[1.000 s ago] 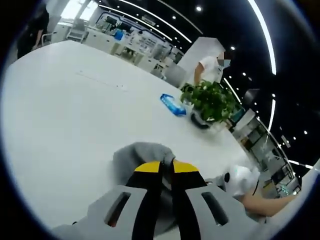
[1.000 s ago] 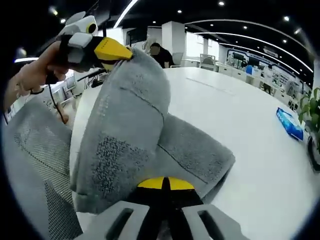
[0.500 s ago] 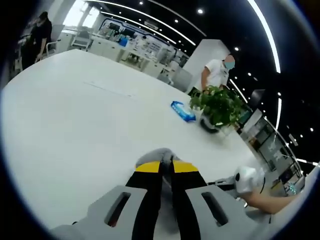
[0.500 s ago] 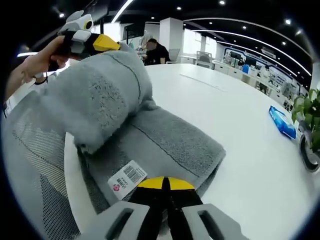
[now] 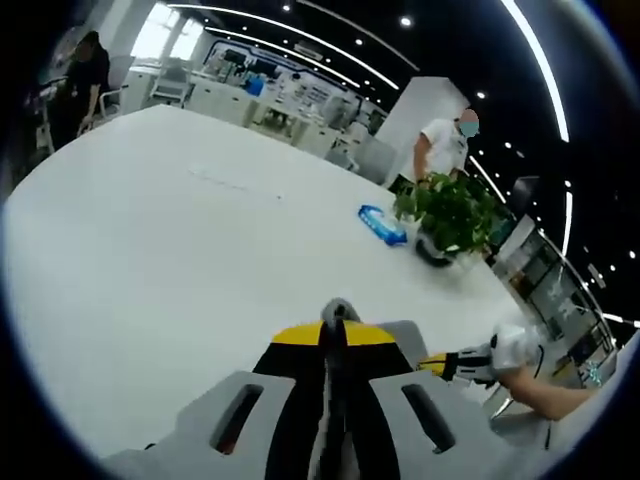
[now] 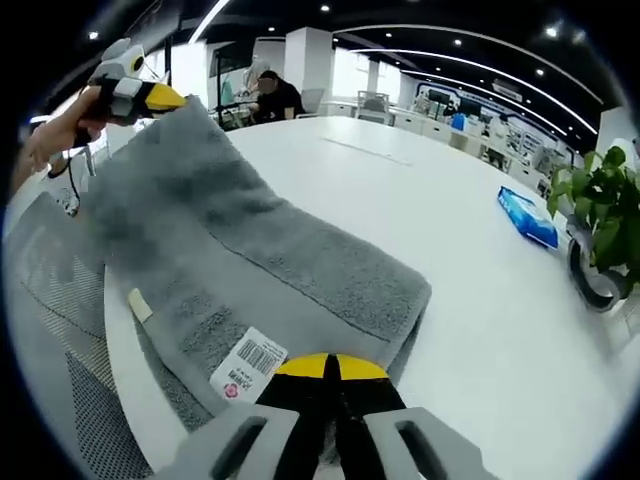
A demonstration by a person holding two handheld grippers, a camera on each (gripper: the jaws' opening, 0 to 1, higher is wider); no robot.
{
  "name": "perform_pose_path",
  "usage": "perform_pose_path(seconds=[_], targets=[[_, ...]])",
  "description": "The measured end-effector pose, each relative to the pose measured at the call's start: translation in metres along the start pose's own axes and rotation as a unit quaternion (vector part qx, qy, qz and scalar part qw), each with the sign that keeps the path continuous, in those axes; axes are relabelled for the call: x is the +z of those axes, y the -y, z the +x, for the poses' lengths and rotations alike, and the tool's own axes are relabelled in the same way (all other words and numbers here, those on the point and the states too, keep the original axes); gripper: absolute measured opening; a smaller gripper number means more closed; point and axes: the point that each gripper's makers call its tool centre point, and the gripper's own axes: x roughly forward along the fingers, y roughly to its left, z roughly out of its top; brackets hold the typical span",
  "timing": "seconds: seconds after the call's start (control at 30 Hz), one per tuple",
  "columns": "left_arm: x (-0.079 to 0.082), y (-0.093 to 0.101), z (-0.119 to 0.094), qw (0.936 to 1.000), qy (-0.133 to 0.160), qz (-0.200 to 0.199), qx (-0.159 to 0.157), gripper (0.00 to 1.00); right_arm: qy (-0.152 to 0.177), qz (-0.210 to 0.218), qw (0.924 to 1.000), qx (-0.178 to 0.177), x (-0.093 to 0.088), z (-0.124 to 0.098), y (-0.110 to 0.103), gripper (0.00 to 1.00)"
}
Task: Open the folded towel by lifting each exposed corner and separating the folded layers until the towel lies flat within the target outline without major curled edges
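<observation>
A: Status on your right gripper (image 6: 328, 372)?

B: Its jaws are pressed together on the near edge of the grey towel (image 6: 260, 270), right beside the white barcode tag (image 6: 247, 365).

A: And your left gripper (image 5: 336, 330)?

B: Jaws closed with a thin fold of towel (image 5: 338, 312) pinched between the yellow tips. From the right gripper view you can see it (image 6: 150, 95) holding the far corner up and off to the side, with your hand (image 6: 55, 140) behind it.

A: Where's the towel relative to the table (image 6: 470, 270)?

B: It's stretched between your two grippers. The part nearest your right gripper lies on the white table near its edge; the rest slopes up off the edge toward your left gripper (one layer still looks doubled along the right side).

A: Anything else on the table?

B: A blue packet (image 6: 526, 217) and a potted plant (image 6: 598, 225), both well apart from the towel, far side of the table. From the left gripper view, your right gripper (image 5: 470, 364) sits low, just beyond the table edge.
</observation>
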Motion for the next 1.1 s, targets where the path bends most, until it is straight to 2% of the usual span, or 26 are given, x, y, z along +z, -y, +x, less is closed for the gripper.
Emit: perform_pose_path(seconds=[0.07,0.2,0.43,0.6,0.93,1.1], targets=[[-0.003,-0.005,0.001,0.9998,-0.006,0.017,0.012,0.04,-0.001,-0.003,1.0,-0.004,0.0,0.0,0.001,0.0],[-0.002,0.0,0.001,1.0,-0.001,0.001,0.002,0.04,-0.002,-0.008,1.0,-0.005,0.0,0.0,0.0,0.0],[-0.002,-0.002,0.0,0.9997,-0.003,0.019,0.015,0.04,-0.001,-0.011,0.9999,-0.005,0.0,0.0,0.0,0.0],[-0.006,-0.011,0.001,0.9991,-0.006,0.027,0.033,0.04,0.0,-0.015,0.9999,-0.005,0.0,0.001,0.0,0.0],[-0.014,-0.054,0.021,0.9961,-0.026,0.028,0.079,0.04,0.003,-0.017,0.9998,-0.006,0.001,0.0,0.0,0.0],[-0.025,-0.08,0.033,0.9919,-0.051,0.041,0.108,0.04,0.004,-0.02,0.9998,-0.007,0.001,0.001,0.0,0.0]])
